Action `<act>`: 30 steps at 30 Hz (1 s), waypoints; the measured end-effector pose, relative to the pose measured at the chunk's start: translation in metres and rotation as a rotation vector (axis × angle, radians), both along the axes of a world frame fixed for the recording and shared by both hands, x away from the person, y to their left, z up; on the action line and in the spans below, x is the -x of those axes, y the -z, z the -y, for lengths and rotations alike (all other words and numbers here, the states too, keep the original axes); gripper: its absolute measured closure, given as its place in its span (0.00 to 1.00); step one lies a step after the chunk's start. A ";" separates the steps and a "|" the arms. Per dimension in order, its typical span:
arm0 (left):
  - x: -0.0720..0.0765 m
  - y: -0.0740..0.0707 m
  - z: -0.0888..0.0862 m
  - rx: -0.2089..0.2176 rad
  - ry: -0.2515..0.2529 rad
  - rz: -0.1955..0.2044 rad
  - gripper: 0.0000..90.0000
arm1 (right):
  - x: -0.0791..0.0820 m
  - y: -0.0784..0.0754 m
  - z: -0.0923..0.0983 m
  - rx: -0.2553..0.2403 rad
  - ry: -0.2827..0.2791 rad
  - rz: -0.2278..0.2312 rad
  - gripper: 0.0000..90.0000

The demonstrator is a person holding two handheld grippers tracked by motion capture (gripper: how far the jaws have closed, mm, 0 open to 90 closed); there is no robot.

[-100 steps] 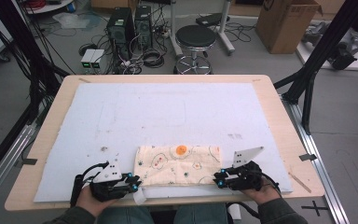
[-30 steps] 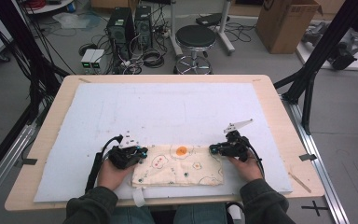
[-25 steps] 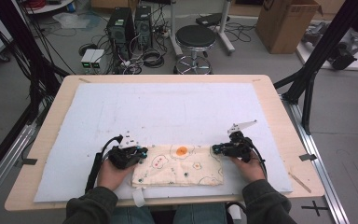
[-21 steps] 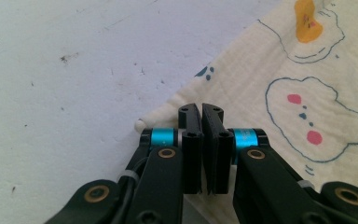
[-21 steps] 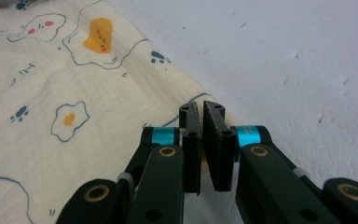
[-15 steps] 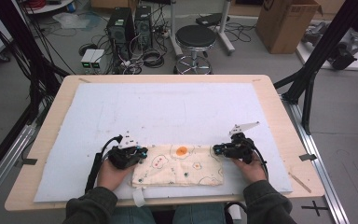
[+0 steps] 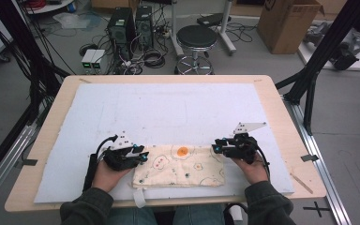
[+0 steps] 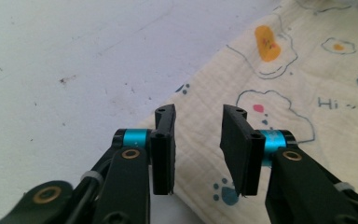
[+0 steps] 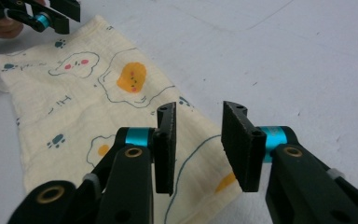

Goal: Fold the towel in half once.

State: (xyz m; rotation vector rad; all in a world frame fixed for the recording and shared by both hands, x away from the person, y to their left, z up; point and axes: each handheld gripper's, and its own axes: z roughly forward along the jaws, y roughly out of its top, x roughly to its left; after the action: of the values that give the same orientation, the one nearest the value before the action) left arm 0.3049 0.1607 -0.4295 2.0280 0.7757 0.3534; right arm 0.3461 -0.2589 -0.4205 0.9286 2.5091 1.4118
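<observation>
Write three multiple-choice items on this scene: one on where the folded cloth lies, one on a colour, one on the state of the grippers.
1. Where does the folded cloth lie?
A. On the stool
B. On the white mat, between the two grippers
C. On the far edge of the table

2. What colour is the big blob printed near the cloth's far edge?
A. Orange
B. Green
C. Purple

3. How do the left gripper and right gripper stand?
A. Both clamped on the cloth
B. One lifts the cloth
C. Both open over the cloth's corners

Key: 1 B, the high view shows it on the white mat between the grippers. 2 A, the blob is orange. 3 C, the jaws have just been opening and a gap shows between each pair.
</observation>
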 end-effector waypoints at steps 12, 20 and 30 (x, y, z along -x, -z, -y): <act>0.004 -0.017 -0.013 0.091 0.018 0.003 0.50 | 0.008 -0.007 0.003 -0.008 0.046 0.068 0.49; 0.004 -0.018 -0.014 0.094 0.034 -0.009 0.43 | 0.011 -0.008 0.001 0.005 0.043 0.085 0.45; 0.004 -0.018 -0.014 0.090 0.032 -0.001 0.42 | 0.011 -0.008 0.001 0.007 0.043 0.092 0.44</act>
State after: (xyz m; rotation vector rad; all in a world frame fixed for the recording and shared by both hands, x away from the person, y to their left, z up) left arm 0.3005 0.1749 -0.4116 1.9537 0.7455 0.2942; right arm 0.3350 -0.2604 -0.4120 0.8897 2.4115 1.3987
